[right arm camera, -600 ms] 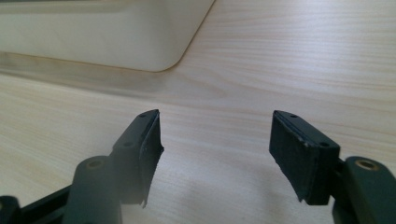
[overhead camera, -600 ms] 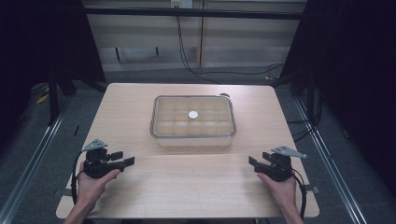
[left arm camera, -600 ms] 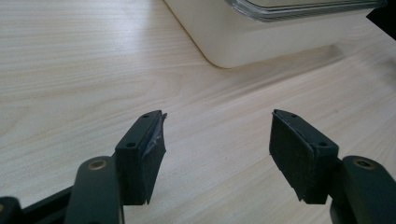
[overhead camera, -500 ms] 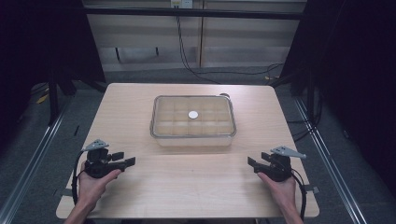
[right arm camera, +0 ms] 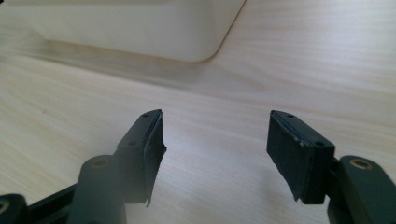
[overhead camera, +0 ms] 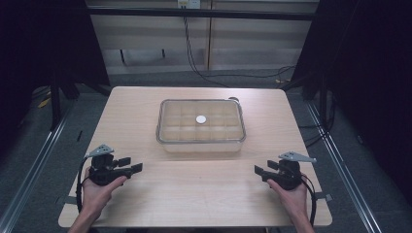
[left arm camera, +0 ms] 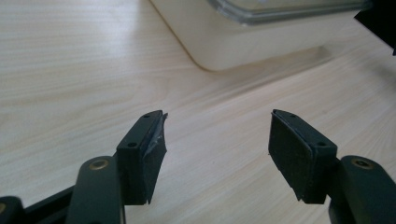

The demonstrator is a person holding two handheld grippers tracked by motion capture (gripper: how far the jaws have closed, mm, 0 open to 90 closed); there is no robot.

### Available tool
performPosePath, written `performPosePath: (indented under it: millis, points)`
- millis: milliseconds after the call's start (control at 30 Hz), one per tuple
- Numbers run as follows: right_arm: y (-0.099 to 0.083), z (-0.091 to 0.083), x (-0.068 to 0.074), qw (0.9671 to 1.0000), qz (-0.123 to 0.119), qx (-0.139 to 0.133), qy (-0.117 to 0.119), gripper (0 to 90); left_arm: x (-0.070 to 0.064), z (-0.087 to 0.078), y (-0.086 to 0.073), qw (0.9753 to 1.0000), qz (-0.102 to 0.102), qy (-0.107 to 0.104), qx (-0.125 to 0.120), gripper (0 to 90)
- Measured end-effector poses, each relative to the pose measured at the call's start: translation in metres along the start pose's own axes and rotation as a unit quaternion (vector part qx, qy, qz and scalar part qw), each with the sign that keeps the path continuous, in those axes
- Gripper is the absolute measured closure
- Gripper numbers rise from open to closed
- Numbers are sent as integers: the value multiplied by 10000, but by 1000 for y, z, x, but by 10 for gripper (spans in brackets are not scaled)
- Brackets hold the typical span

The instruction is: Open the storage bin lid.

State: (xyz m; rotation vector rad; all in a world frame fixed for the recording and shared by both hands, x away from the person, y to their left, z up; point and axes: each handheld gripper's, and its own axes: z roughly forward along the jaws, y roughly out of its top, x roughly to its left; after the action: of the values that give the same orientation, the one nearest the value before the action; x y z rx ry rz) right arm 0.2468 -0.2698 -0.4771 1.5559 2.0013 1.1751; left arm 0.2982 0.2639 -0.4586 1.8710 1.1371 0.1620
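A clear plastic box [overhead camera: 200, 127] with a lid and inner compartments stands at the middle of the wooden table [overhead camera: 194, 194]; a small white round thing [overhead camera: 200, 119] lies on or in it. My left gripper [overhead camera: 130, 164] rests near the front left, open, jaws pointing right with nothing between them. My right gripper [overhead camera: 265, 168] rests near the front right, open and empty, jaws pointing left. In the left gripper view the box's near corner [left arm camera: 219, 42] lies ahead of the open gripper [left arm camera: 217, 144]. In the right gripper view the box's other corner [right arm camera: 187, 37] lies beyond the open gripper [right arm camera: 215, 144].
A small dark object [overhead camera: 234, 99] sits just behind the box at its back right corner. Metal rails [overhead camera: 34, 165] run along the floor on both sides of the table. Cables [overhead camera: 204, 63] hang by the wall behind.
Both grippers have shifted very slightly; the right one has edged a little to the left. The box has not moved.
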Motion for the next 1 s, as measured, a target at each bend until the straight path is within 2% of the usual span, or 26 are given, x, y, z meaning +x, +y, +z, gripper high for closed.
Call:
performPosePath:
  millis: [200, 267, 333, 433, 500, 600, 700, 733, 900, 1000]
  points:
    - [10, 0, -1, 9991, 44, 148, 402, 352, -1, 2, 8, 9999, -55, -92, 36, 370]
    - [14, 1, 0, 9991, -91, 148, 392, 338, -2, 3, 9, 9996, -60, -256, 49, 402]
    - [19, 3, 0, 9988, -194, 140, 434, 325, -5, 4, 11, 9996, 51, -252, 94, 409]
    - [25, 4, 0, 9978, -252, 116, 608, 325, -4, 7, 15, 9997, 15, -224, 100, 400]
    - [28, 5, 1, 9976, -258, 114, 627, 322, -3, 8, 17, 9997, -15, -217, 107, 398]
    - [39, 7, 0, 9985, -231, 6, 502, 298, -3, 11, 25, 9999, 0, -167, 23, 395]
    - [46, 8, -1, 9983, -232, -60, 535, 294, -2, 16, 32, 9999, 21, -94, 41, 393]
    - [48, 10, -2, 9983, -238, -32, 538, 286, -2, 18, 34, 9999, -13, -113, 33, 392]
    - [59, 17, -5, 9976, -232, 59, 651, 283, 0, 27, 46, 9998, 107, -133, 116, 388]
    - [66, 23, -7, 9971, -230, 139, 707, 294, 1, 30, 51, 9999, 71, -106, 116, 385]
